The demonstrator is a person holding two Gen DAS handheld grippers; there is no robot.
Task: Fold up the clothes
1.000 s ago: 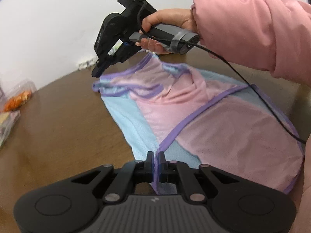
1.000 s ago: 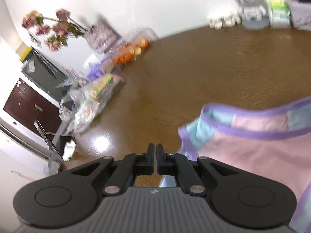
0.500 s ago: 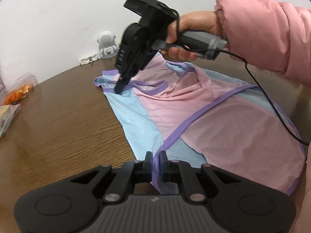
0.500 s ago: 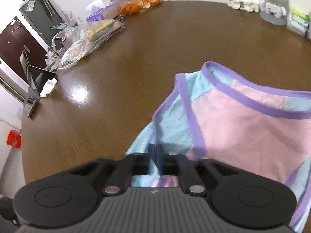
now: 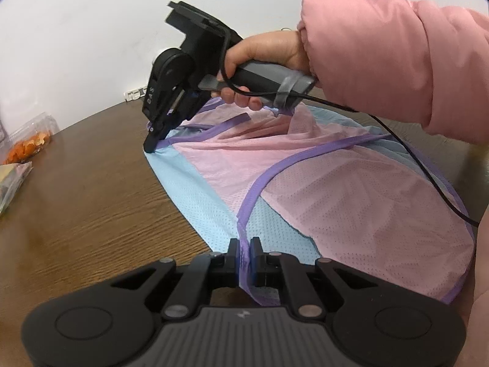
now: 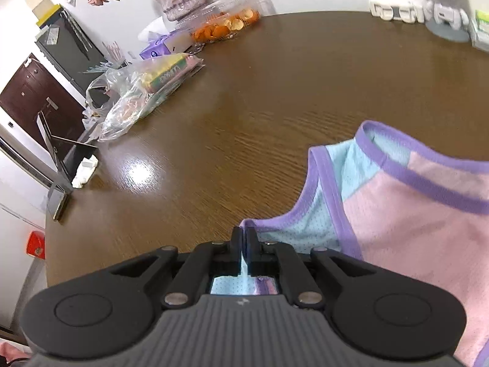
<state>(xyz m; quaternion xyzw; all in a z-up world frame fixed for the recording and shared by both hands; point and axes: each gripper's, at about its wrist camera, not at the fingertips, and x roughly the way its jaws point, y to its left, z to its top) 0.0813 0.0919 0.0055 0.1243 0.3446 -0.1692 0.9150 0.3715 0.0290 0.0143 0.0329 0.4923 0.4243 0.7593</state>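
**Both grippers on the jersey hem**

Clear clamshell point(image 6: 226, 15), upper centre of the right wrist view: orange peels inside. Plastic bag point(image 6: 143, 94) to its lower left holds packets; labels unreadable. Jersey point(image 5: 305, 183) lies flat on your table point(image 5: 91, 208), right edge cut off. Left gripper point(image 5: 243, 252) clamps purple trim. Right gripper point(image 6: 244, 241) pinches blue fabric, jaws opening.

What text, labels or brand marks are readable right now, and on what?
"DAS": on the side of the right claw, whose jaws are opening with the shirt edge between them.
Bagged packet: print too blurred to read.
White letter ornament: unreadable.
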